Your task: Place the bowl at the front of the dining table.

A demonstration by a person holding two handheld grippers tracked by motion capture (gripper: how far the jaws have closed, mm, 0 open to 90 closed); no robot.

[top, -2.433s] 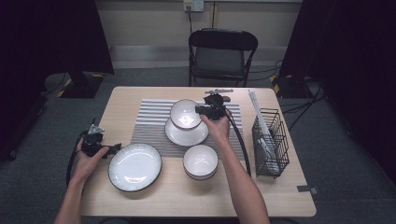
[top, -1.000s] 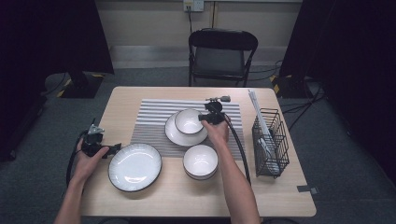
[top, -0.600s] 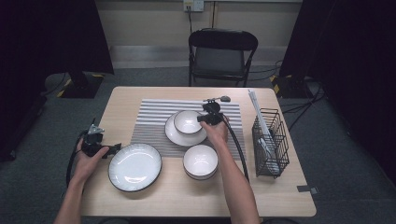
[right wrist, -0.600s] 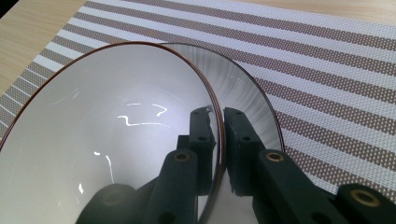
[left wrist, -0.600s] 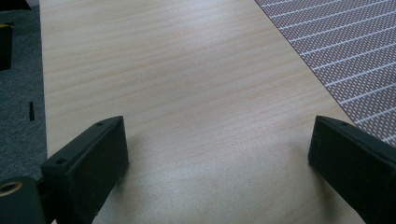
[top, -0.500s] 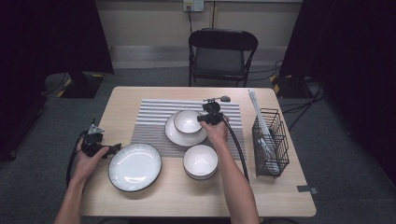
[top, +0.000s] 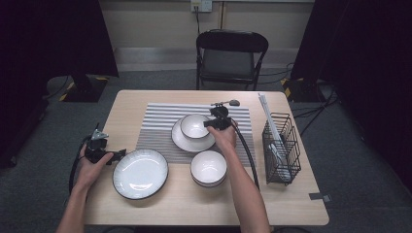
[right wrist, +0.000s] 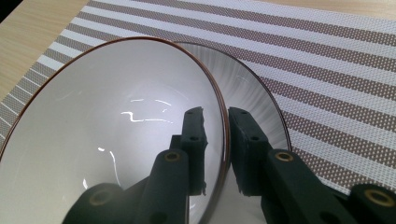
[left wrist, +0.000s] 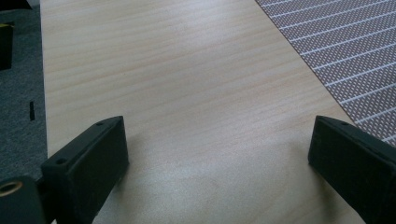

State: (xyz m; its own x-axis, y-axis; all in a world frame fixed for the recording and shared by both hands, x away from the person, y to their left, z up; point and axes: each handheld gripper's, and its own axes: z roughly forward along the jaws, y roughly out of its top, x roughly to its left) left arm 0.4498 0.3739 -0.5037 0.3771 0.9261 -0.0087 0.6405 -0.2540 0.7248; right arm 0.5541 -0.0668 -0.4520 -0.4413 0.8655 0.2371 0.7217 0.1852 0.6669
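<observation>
My black right tool [right wrist: 215,140] straddles the glossy white ceramic bowl with a thin brown rim [right wrist: 107,135]. It sits on a white plate [top: 187,140] over the brown-and-white striped woven placemat [right wrist: 336,70]; the surface [left wrist: 187,84] is pale wood grain.

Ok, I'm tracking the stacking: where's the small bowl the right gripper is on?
In the high view the small bowl sits on the plate on the striped mat, mid-table, behind the other bowl.

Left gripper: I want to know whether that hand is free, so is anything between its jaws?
No: the left gripper has its jaws wide apart over bare wooden table.
</observation>
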